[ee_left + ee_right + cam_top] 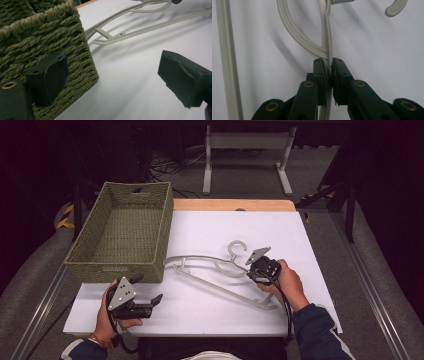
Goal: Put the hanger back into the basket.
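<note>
A beige plastic clothes hanger [220, 275] lies on the white table top, hook pointing away from me. My right gripper [257, 270] is shut on the hanger's upper arm near the hook; in the right gripper view both pads clamp the thin beige hanger [327, 50]. My left gripper [150, 290] is held low near the front left of the table, jaws wide apart with nothing between them. In the left gripper view one of my left gripper's [112, 77] fingertips [50, 75] sits just in front of the basket corner [50, 45], and the hanger's far end [120, 32] lies beyond.
A green woven basket [122, 265] stands at the left of the table, open side up. A wooden strip [232, 205] runs along the table's far edge. The white table top [210, 310] is bare in front of the hanger. A metal frame [247, 155] stands on the floor behind.
</note>
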`<state>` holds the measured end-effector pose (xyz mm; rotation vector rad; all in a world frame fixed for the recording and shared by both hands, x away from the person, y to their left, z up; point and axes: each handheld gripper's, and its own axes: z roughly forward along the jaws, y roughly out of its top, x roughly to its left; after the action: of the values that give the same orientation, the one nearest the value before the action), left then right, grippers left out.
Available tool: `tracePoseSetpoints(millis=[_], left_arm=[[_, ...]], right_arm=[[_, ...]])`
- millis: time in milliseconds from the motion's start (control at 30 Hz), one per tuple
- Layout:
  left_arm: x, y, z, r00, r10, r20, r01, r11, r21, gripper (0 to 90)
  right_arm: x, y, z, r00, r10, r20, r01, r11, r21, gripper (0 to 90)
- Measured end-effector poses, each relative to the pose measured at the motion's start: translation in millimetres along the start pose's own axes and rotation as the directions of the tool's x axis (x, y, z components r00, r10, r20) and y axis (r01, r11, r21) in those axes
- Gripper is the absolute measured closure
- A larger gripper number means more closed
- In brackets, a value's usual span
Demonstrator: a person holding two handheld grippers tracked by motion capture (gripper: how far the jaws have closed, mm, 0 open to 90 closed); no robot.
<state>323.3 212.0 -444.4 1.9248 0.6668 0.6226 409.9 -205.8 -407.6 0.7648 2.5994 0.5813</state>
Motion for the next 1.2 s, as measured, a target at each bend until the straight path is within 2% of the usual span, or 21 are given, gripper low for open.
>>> tracePoseSetpoints(millis=[33,67,100,167,200,267,367,467,567,600,667,733,800,833,900,933,1000,1100,1133,1167,1200], left_arm=[[-1.7,3.0,0.2,0.9998,0.019,0.001,-0.019,0.9998,-0.004,10.5],[-1.7,3.0,0.2,0.9998,0.019,0.001,-0.019,0.9998,-0.004,10.5],[-4.0,7.4,-0.5,0.9995,0.028,-0.011,-0.028,0.9996,-0.001,10.6],[-4.5,10.9,-2.5,0.9997,0.021,-0.012,-0.021,0.9997,-0.015,10.9],[-4.8,16.9,-5.3,0.9997,0.017,-0.016,-0.018,0.9993,-0.032,10.9],[-6.1,23.9,-7.3,0.9996,0.016,-0.022,-0.017,0.9990,-0.040,10.9],[-8.4,29.6,-6.8,0.9999,0.013,-0.005,-0.013,0.9985,-0.053,11.0],[-15.0,38.1,-0.1,0.9980,0.060,0.017,-0.059,0.9977,-0.033,10.5],[-17.9,42.3,5.6,0.9970,0.072,0.027,-0.072,0.9974,-0.008,10.9],[-19.6,46.1,12.9,0.9964,0.077,0.037,-0.078,0.9964,0.033,11.1],[-21.0,49.1,19.2,0.9945,0.090,0.054,-0.093,0.9940,0.058,11.5],[-22.4,52.1,24.6,0.9932,0.101,0.059,-0.105,0.9917,0.075,11.8],[-24.0,53.6,28.2,0.9922,0.103,0.070,-0.109,0.9908,0.081,12.0],[-27.2,56.7,34.7,0.9882,0.132,0.077,-0.140,0.9846,0.105,12.0],[-30.5,59.9,45.2,0.9831,0.149,0.106,-0.164,0.9760,0.144,12.0],[-30.5,59.9,45.2,0.9831,0.149,0.106,-0.164,0.9760,0.144,12.1],[-35.4,63.4,54.3,0.9775,0.182,0.106,-0.199,0.9634,0.180,12.8],[-41.1,66.7,62.4,0.9691,0.210,0.130,-0.232,0.9526,0.196,17.7],[-43.1,67.3,65.4,0.9667,0.219,0.133,-0.243,0.9472,0.209,19.4],[-45.1,67.6,68.9,0.9588,0.237,0.157,-0.268,0.9369,0.224,23.1],[-46.8,67.7,71.2,0.9557,0.247,0.160,-0.280,0.9307,0.236,26.3]], right_arm=[[2.1,-0.9,-6.1,0.9999,-0.011,0.007,0.011,1.000,-0.015,82.3],[2.1,-0.9,-6.1,0.9999,-0.011,0.007,0.011,1.000,-0.015,82.3],[4.4,-2.6,-12.9,0.9987,-0.049,0.014,0.049,0.999,-0.024,82.3],[5.3,-3.4,-15.3,0.9982,-0.059,0.011,0.059,0.998,-0.027,82.3],[7.2,-5.8,-22.1,0.9964,-0.084,0.015,0.084,0.996,-0.033,82.4],[8.4,-8.0,-26.6,0.9944,-0.105,0.013,0.105,0.994,-0.041,82.4],[10.0,-10.0,-30.8,0.9912,-0.131,0.017,0.132,0.990,-0.050,82.3],[13.2,-12.3,-34.5,0.9844,-0.176,0.004,0.176,0.983,-0.056,82.3],[18.4,-12.9,-36.0,0.9761,-0.217,-0.014,0.216,0.975,-0.058,82.3],[19.9,-12.2,-36.7,0.9728,-0.230,-0.030,0.228,0.972,-0.062,82.3],[21.4,-11.4,-37.6,0.9699,-0.241,-0.036,0.238,0.969,-0.070,82.3],[23.2,-11.0,-38.8,0.9657,-0.255,-0.048,0.251,0.965,-0.077,82.3],[24.2,-10.9,-39.4,0.9652,-0.257,-0.050,0.252,0.964,-0.080,82.3],[24.6,-10.9,-39.7,0.9623,-0.267,-0.052,0.262,0.961,-0.084,82.3],[26.7,-9.4,-40.6,0.9585,-0.279,-0.056,0.273,0.957,-0.096,82.3],[26.7,-9.4,-40.6,0.9585,-0.279,-0.056,0.273,0.957,-0.096,82.3],[31.1,-7.2,-40.3,0.9531,-0.295,-0.068,0.288,0.952,-0.101,82.3],[35.7,-4.5,-38.7,0.9443,-0.320,-0.075,0.313,0.945,-0.095,82.3],[37.3,-3.8,-37.9,0.9426,-0.326,-0.074,0.318,0.943,-0.095,82.3],[38.3,-2.7,-37.4,0.9403,-0.331,-0.079,0.324,0.941,-0.093,82.3],[39.6,-1.6,-37.2,0.9381,-0.337,-0.081,0.329,0.940,-0.094,82.3]])
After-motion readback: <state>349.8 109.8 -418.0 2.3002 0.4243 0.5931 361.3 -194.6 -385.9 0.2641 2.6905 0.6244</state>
